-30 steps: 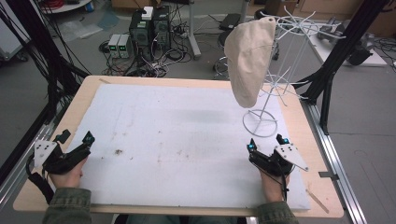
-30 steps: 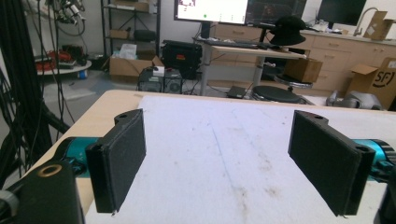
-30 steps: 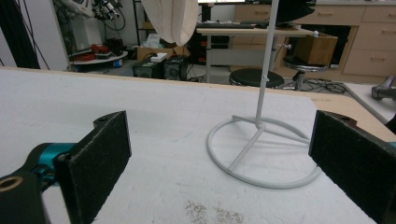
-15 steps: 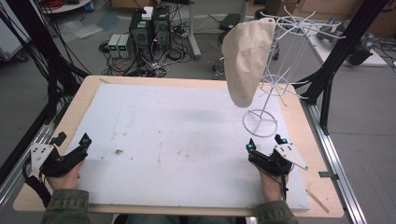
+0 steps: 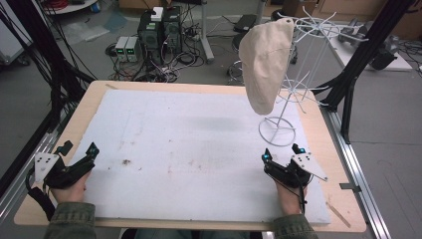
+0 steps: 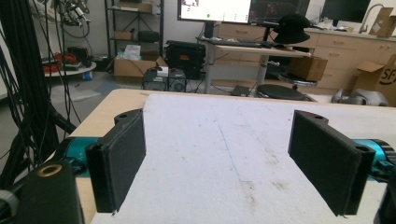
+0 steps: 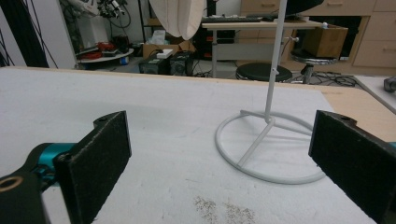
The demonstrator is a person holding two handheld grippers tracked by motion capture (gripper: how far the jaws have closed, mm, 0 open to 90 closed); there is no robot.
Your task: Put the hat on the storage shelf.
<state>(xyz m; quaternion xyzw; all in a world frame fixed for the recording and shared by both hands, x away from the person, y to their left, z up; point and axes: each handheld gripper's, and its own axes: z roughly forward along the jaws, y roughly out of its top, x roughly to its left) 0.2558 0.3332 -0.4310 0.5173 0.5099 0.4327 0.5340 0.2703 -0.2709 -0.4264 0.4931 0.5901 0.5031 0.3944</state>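
A beige cap (image 5: 266, 64) hangs on a white wire stand (image 5: 276, 145) at the far right of the white foam mat (image 5: 189, 144). My right gripper (image 5: 281, 152) rests open on the mat just in front of the stand's ring base. In the right gripper view its gripper (image 7: 224, 163) holds nothing; the stand's pole (image 7: 275, 56) rises ahead and the cap (image 7: 180, 16) hangs above. My left gripper (image 5: 79, 148) sits open at the mat's near left edge. In the left gripper view the gripper (image 6: 223, 163) has its jaws wide apart over bare mat (image 6: 233, 140).
The mat lies on a wooden table (image 5: 89, 107) with a metal rail (image 5: 358, 169) along its right side. Computers and cables (image 5: 159, 30) sit on the floor beyond the far edge. Black frame posts (image 5: 348, 84) stand by the stand's right.
The left gripper has drifted slightly left and toward the table's near edge. The right gripper, stand and cap have not moved.
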